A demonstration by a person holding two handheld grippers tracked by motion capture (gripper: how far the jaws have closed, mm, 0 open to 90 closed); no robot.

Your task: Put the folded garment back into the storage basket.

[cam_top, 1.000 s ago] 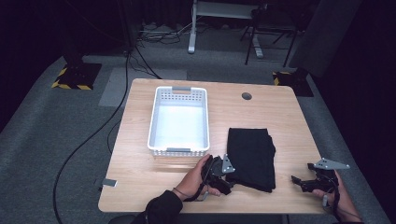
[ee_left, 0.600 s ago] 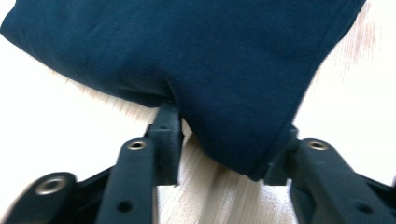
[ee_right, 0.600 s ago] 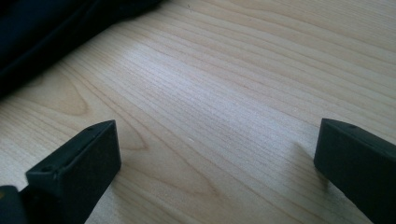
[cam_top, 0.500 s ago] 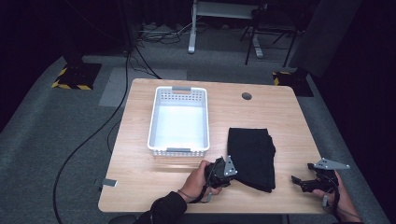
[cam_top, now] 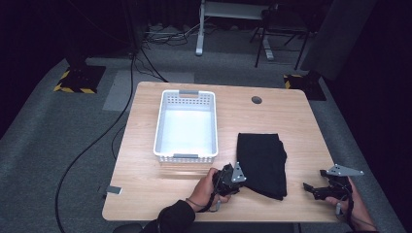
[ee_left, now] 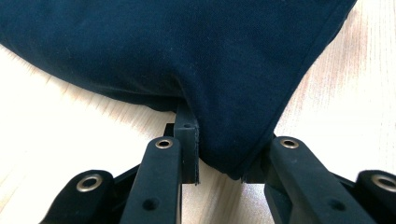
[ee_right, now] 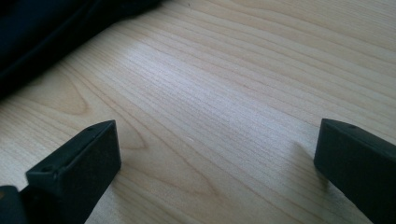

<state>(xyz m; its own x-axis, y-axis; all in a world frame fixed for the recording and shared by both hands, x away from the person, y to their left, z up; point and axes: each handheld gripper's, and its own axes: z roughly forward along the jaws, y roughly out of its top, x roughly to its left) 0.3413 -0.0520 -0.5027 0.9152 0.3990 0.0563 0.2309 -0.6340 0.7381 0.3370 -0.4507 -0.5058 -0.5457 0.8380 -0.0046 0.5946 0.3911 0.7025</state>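
A folded black cloth (cam_top: 261, 162) lies on the wooden table (cam_top: 145, 179), right of centre. My left gripper (cam_top: 232, 175) is at the cloth's near left corner. In the left gripper view the dark cloth (ee_left: 187, 51) bunches up between the jaws, and my left gripper (ee_left: 219, 154) is shut on that corner, one jaw pressed against the fold and the other partly under the fabric. My right gripper (cam_top: 316, 188) rests open near the table's front right edge, apart from the cloth. Bare wood lies between the fingers of the right gripper (ee_right: 217, 154), with the cloth's (ee_right: 42, 28) edge at the upper left.
A white plastic basket (cam_top: 160, 127) stands left of the cloth, with nothing inside it. A round cable hole (cam_top: 256, 100) sits at the back of the table. Cables and stands lie on the grey floor (cam_top: 73, 145) beyond.
My left gripper has edged slightly right onto the cloth's corner. The right gripper has stayed where it was.
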